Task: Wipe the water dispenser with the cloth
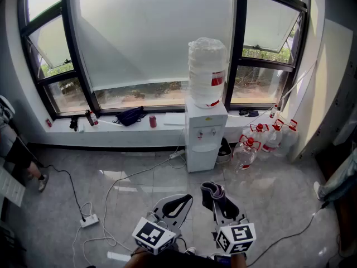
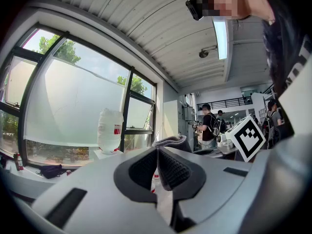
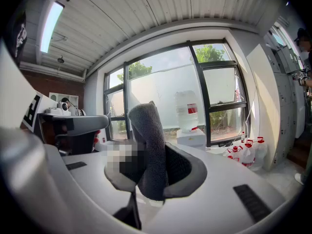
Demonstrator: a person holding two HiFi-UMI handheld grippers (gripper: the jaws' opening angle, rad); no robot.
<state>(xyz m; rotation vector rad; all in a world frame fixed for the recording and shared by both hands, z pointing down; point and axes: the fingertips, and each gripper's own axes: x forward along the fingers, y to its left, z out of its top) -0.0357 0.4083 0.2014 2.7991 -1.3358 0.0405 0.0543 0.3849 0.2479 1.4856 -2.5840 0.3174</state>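
Window-side water dispenser, red bottle label unreadable, left gripper fingers together, right gripper fingers pinching cloth

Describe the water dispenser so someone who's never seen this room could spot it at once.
Look at the big window wall with its frosted middle pane. Against the sill, right of that pane, stands the water dispenser, a white floor cabinet. It alone carries a big upturned bottle with a red label on top; the red-capped bottles to its right sit on the floor.
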